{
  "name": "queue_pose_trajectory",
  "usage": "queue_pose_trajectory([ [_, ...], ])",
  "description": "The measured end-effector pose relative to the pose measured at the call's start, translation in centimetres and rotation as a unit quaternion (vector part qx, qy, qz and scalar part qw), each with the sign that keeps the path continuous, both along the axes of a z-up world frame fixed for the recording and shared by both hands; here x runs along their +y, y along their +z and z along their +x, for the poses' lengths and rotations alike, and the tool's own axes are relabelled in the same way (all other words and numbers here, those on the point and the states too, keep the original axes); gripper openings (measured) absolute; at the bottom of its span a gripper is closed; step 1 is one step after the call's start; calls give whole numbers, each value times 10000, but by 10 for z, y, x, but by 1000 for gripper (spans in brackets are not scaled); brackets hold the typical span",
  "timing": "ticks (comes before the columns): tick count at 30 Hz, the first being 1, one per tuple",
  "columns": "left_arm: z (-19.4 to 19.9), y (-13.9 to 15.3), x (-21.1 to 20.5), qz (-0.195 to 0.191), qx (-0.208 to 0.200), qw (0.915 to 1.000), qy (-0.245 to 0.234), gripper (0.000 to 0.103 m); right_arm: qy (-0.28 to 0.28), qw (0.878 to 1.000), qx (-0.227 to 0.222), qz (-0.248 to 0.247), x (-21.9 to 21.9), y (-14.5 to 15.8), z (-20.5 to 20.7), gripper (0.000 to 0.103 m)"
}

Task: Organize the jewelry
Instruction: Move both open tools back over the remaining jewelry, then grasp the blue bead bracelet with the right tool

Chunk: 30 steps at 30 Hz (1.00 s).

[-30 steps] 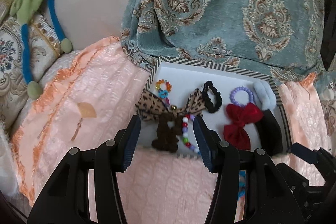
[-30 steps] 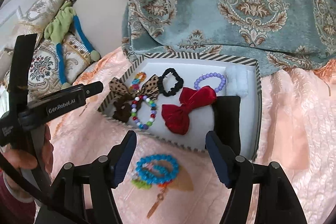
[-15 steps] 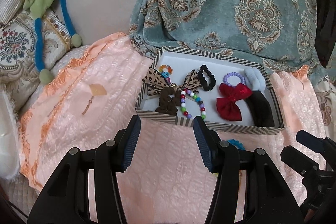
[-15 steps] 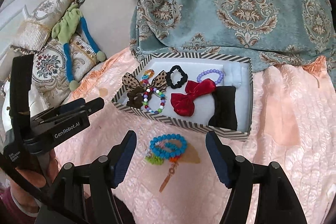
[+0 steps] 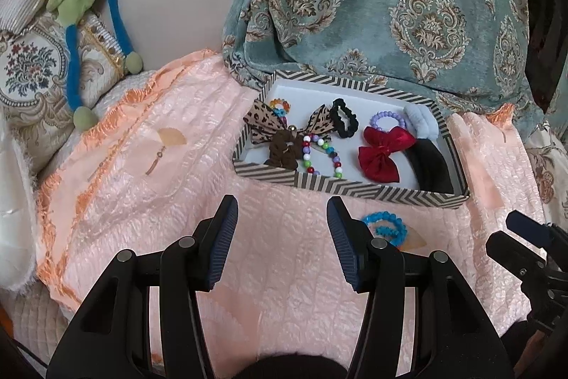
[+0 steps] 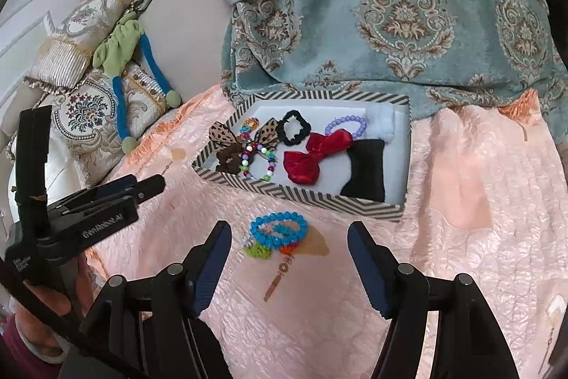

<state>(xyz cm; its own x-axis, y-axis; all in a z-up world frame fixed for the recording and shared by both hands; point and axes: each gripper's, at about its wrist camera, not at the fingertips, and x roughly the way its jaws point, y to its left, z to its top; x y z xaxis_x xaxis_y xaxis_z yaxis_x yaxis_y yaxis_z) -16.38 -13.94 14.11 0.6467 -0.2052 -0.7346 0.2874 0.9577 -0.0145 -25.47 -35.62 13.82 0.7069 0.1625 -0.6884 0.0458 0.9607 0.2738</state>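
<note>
1. The bright blue beaded bracelet (image 6: pixel 278 229), coiled with small green and orange pieces beside it, lies on the peach quilted bedspread (image 6: pixel 319 325), outside and just in front of the near wall of the shallow black-and-white striped box (image 6: pixel 305 199).
2. The box already holds a red satin bow (image 6: pixel 314 155), a leopard-print bow (image 6: pixel 245 134), a multicoloured bead bracelet (image 6: pixel 257 162), a black scrunchie (image 6: pixel 293 126) and a lilac bead bracelet (image 6: pixel 346 123).
3. Step in hand, as judged: approach to the blue bracelet, the one loose item.
4. The right tool (image 6: pixel 289 263) hangs above it, jaws wide, nothing gripped.
5. The left tool (image 5: pixel 282 240) stands half open and empty over bare bedspread.
6. Next move: lower the right tool, straddle the beads, close, then carry over the wall.
</note>
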Motion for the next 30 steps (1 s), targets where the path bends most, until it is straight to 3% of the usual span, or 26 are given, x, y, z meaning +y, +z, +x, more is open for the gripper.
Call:
queue_pose_trajectory([
  [2, 0, -2, 2, -18, 47, 10000, 25, 52, -21, 10000, 79, -19, -2, -8, 1, 65],
  [6, 3, -10, 5, -100, 238, 9997, 38, 52, 10, 9995, 327, 41, -5, -29, 10, 52],
  [17, 20, -44, 14, -19, 721, 9974, 80, 52, 279, 9940, 1047, -156, 3, -83, 83, 43],
  [22, 28, -57, 17, -16, 891, 9959, 123, 52, 420, 9924, 1128, -264, 7, -97, 102, 39],
  [26, 32, -60, 15, -45, 965, 9953, 94, 52, 477, 9903, 1083, -724, 13, -94, 100, 10],
  [30, 31, -58, 9, -65, 964, 9953, -22, 52, 248, 9920, 1044, -671, -8, -91, 79, 8],
])
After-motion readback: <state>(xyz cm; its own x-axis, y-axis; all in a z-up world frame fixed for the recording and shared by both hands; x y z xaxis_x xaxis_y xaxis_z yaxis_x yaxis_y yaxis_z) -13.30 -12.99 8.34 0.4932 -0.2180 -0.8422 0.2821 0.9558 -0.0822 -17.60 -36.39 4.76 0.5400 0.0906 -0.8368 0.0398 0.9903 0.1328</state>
